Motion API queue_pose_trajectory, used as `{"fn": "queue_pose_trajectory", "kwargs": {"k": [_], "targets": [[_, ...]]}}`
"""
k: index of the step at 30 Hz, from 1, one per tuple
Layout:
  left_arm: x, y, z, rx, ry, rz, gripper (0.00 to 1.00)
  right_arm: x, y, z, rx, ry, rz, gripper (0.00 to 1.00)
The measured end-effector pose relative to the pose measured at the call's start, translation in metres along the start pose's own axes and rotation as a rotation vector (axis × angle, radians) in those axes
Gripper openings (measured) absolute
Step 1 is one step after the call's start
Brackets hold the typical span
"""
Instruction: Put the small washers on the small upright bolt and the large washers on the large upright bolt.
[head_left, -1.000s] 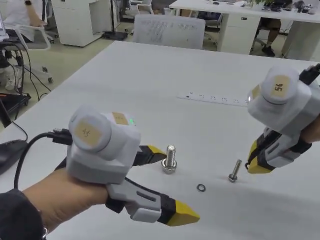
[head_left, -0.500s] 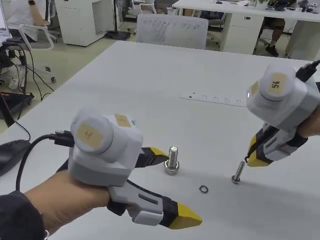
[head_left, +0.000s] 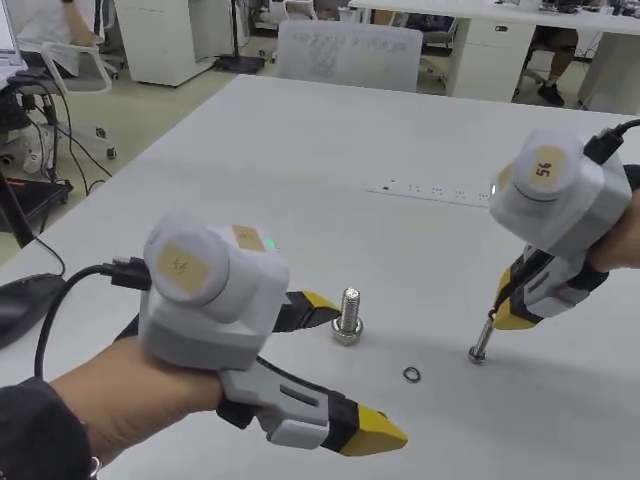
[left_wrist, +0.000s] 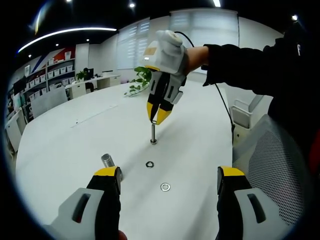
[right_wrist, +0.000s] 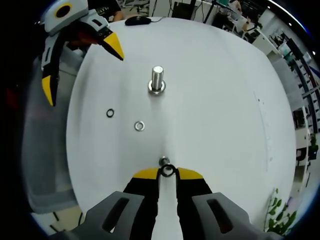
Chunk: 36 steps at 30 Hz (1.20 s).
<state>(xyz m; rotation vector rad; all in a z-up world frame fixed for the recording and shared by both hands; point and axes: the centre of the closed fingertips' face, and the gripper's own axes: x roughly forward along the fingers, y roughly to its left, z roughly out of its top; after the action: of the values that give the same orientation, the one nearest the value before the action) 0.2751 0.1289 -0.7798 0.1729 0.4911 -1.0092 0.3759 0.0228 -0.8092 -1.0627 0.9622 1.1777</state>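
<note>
Two washers lie loose on the table, one darker and one paler, both between the bolts and neither threaded yet. It's too small to tell which size is which. The right tongs are clamped on a small washer, held right above the tip of the small bolt, so that one looks about to drop on. The large bolt stands upright nearby; whether anything already sits at its base is hard to tell. The left tongs hang wide apart and empty, one tip just beside the large bolt. A pale strip lies further back and a grey chair stands at the far edge, both well clear. Nothing looks to block either bolt.
</note>
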Motion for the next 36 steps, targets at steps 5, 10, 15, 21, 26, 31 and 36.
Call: {"fn": "queue_pose_trajectory", "kwargs": {"k": [5,10,15,21,26,31,36], "targets": [[0.001,0.0,-0.001,0.001,0.003,0.001,0.79,0.006,-0.002,-0.001,0.004,0.0,0.008,0.13],[0.001,0.0,-0.002,0.001,0.006,0.0,0.79,0.007,-0.002,-0.002,0.007,-0.001,0.011,0.13],[0.002,0.0,-0.002,0.0,0.008,0.001,0.79,0.008,-0.001,-0.002,0.009,-0.001,0.018,0.13],[0.002,0.0,-0.002,0.0,0.009,0.001,0.79,0.011,-0.002,-0.002,0.011,-0.001,0.025,0.13],[0.002,0.001,-0.002,-0.002,0.008,0.001,0.79,0.014,-0.001,-0.003,0.015,0.002,0.03,0.13],[0.002,0.001,-0.002,-0.002,0.009,-0.001,0.78,0.018,0.0,-0.003,0.02,0.003,0.036,0.13],[0.002,0.001,-0.002,-0.003,0.011,0.0,0.78,0.024,0.0,-0.006,0.024,0.009,0.043,0.13]]}}
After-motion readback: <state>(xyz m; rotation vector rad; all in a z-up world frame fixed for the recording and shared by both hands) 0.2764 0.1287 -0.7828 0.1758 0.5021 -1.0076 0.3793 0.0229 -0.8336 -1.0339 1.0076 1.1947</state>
